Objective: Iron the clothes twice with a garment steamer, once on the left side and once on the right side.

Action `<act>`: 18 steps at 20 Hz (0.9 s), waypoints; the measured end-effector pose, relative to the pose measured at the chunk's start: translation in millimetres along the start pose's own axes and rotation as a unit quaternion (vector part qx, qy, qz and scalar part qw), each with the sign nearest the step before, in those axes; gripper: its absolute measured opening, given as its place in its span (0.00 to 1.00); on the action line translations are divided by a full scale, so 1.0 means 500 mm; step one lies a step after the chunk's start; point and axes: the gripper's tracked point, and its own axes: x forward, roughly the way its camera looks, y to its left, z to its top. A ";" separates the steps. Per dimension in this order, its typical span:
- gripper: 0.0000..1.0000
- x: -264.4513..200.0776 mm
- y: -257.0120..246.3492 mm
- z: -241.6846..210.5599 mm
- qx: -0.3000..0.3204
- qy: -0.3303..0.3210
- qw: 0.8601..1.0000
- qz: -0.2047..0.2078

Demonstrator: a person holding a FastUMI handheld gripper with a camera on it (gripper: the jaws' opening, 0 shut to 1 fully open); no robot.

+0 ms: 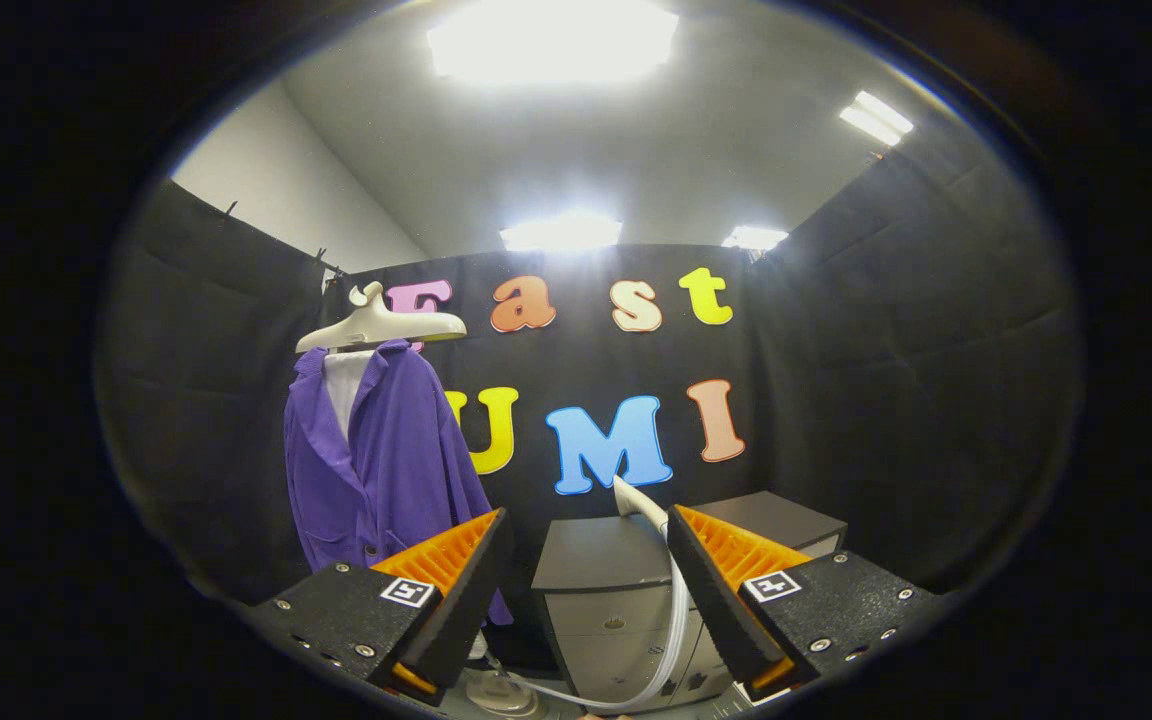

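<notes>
A purple jacket (pixel 386 470) hangs over a white inner piece on a pale hanger (pixel 381 325), beyond and to the left of my left finger. The white steamer head (pixel 636 500) pokes up just beside my right fingertip, and its pale hose (pixel 674 620) curves down between the fingers to a round base (pixel 501 692) on the floor. My gripper (pixel 586 520) is open, with a wide gap and nothing pressed between the fingers. The lower part of the steamer head is hidden behind the right finger.
A grey cabinet (pixel 596 555) with drawers stands just beyond the fingers, and a second dark-topped unit (pixel 776 518) sits behind it to the right. Black cloth walls close the booth on three sides. Bright ceiling lights shine overhead.
</notes>
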 end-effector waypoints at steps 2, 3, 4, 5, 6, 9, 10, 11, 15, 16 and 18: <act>0.96 0.053 -0.030 0.003 0.005 0.008 1.000 0.001; 0.96 0.083 -0.042 0.003 0.011 0.012 1.000 0.006; 0.96 0.116 -0.054 0.004 0.017 0.017 1.000 0.011; 0.96 0.152 -0.068 0.003 0.023 0.024 0.999 0.014; 0.96 0.188 -0.089 -0.001 0.026 0.031 0.999 0.013; 0.96 0.295 -0.127 -0.013 0.035 0.048 0.998 0.024; 0.95 0.328 -0.138 -0.024 0.037 0.057 0.997 0.029; 0.95 0.359 -0.149 -0.035 0.039 0.066 0.996 0.034; 0.95 0.480 -0.183 -0.095 0.063 0.108 0.991 0.052; 0.95 0.508 -0.191 -0.106 0.076 0.118 0.989 0.054; 0.95 0.557 -0.201 -0.135 0.104 0.140 0.983 0.064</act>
